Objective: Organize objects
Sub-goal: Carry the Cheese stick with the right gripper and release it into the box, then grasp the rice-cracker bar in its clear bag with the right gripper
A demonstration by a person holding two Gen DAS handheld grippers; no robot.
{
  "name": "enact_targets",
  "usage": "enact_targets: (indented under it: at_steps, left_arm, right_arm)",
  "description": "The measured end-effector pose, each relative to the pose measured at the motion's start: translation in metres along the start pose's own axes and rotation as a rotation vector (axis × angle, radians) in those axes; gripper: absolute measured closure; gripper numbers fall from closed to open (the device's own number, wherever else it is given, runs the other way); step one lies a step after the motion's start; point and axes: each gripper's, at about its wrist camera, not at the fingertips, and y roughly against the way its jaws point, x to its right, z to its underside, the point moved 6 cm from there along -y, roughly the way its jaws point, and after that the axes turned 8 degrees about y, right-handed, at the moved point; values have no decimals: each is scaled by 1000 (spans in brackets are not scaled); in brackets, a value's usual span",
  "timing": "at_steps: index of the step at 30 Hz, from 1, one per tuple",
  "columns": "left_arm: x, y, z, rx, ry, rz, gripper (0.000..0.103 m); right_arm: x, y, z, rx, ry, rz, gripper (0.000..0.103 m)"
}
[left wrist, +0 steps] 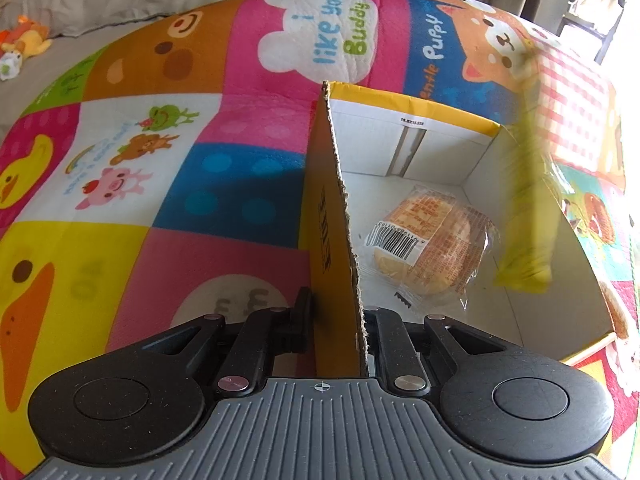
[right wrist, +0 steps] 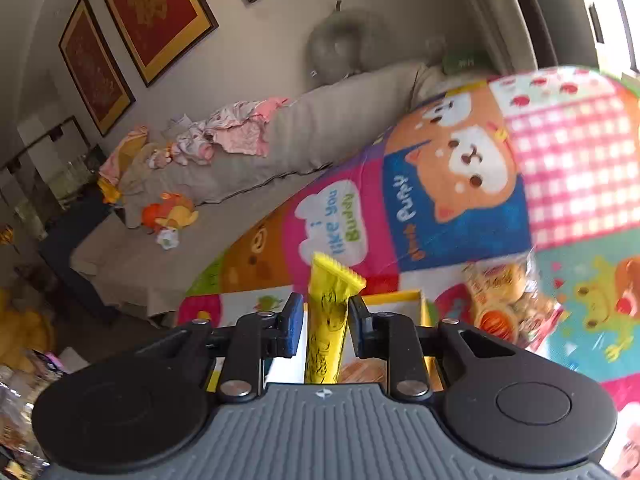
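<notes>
My left gripper [left wrist: 334,320] is shut on the left wall of an open yellow cardboard box [left wrist: 332,216] that stands on the play mat. A wrapped round cake [left wrist: 434,240] lies on the box's white floor. A yellow stick packet [left wrist: 528,216] hangs, blurred, over the box's right side. In the right wrist view the same yellow stick packet [right wrist: 330,320] stands between the fingers of my right gripper [right wrist: 325,330]; the jaws are slightly apart beside it, so the grip is unclear. The box [right wrist: 404,298] shows below the gripper.
A colourful cartoon play mat [left wrist: 160,160] covers the floor. A clear bag of snacks [right wrist: 512,300] lies on the mat right of the box. A grey sofa [right wrist: 240,168] with clothes and a plush toy [right wrist: 170,210] stands behind.
</notes>
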Motion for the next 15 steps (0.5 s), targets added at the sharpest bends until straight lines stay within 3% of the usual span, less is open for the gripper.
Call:
enact_targets:
  at_steps: [2,5,9,13,15]
  left_arm:
    - [0,0,0,1,1,3,88]
    - [0,0,0,3,1,2,88]
    - [0,0,0,3,0,6,88]
    - [1,0,0,3,-5,-3,88]
    - [2,0,0,3,-7,-6,88]
  right_arm:
    - [5,0,2,10,73,75,67]
    - [26,3,16,-26,112,147,65]
    - [70,13,51,-90,152,256,35]
    - [117,20,96,-190,192,392,34]
    - [137,21,114,-236,166,416,34]
